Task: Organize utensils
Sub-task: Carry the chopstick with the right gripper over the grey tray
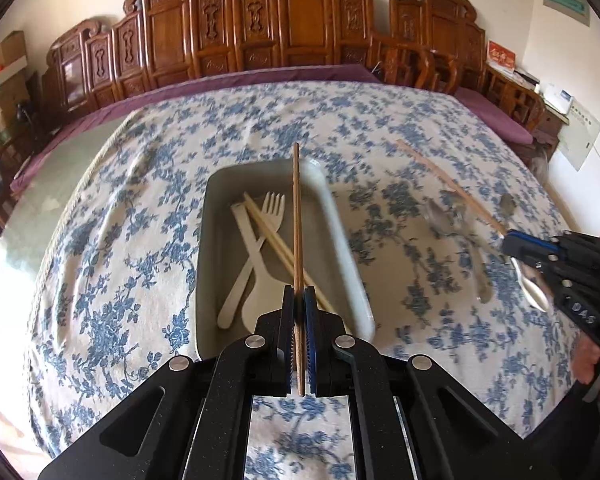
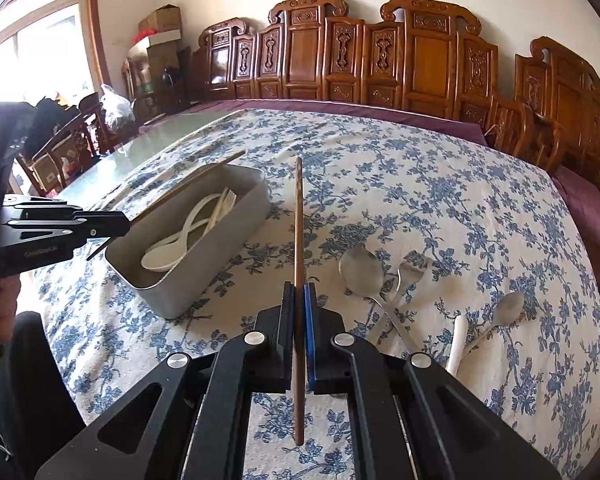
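My left gripper is shut on a dark brown chopstick, which hangs lengthwise over the grey tray. Inside the tray lie a white plastic fork, a white spoon and a pair of light chopsticks. My right gripper is shut on a second brown chopstick, held above the cloth to the right of the tray. The right wrist view shows the left gripper at the tray's near end with its chopstick slanting over the rim.
On the blue-flowered tablecloth right of the tray lie a large metal spoon, a metal fork, a smaller metal spoon and a white spoon handle. Carved wooden chairs line the far side.
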`<state>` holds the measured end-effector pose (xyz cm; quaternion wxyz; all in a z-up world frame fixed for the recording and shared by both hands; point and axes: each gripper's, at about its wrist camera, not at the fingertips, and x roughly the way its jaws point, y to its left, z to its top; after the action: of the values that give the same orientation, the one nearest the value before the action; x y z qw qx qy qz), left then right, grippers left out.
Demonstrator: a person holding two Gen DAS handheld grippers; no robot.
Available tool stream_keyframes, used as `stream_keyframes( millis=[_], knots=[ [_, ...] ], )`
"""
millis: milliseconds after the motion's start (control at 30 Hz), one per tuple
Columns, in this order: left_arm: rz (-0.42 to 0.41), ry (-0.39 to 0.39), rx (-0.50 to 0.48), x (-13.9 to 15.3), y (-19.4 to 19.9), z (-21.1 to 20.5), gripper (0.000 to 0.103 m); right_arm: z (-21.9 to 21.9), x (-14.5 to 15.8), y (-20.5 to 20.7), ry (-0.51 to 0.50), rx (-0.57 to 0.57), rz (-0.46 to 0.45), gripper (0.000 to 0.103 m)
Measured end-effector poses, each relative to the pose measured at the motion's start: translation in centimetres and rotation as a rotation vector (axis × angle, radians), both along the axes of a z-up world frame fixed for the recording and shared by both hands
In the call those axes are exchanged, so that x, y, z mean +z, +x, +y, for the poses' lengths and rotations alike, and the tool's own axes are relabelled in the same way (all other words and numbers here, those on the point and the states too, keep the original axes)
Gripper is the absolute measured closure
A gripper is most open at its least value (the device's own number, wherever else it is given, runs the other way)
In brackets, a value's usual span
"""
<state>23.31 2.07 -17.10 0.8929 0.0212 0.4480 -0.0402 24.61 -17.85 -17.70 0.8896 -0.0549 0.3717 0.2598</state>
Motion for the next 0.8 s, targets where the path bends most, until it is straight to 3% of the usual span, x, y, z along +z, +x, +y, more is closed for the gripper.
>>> stream_keyframes(
  millis=[433,700,800],
  knots=[
    [0.075,-0.01,-0.001,-2.5,2.3,1.9,0.099,0.8,-1.5,0.4,-0.036,0.015,0.032,0.097],
    [0.056,-0.004,-0.019,-2.7,2.3,2.5,0.099,1.4,-2.0,0.3,-0.04,0.024,0.052,0.097],
    [0.043,-0.026,-0.017,-2.7,1.9,2.9,0.091,1.7,-2.2,0.3,-0.044,0.023,0.055,0.097]
  ],
)
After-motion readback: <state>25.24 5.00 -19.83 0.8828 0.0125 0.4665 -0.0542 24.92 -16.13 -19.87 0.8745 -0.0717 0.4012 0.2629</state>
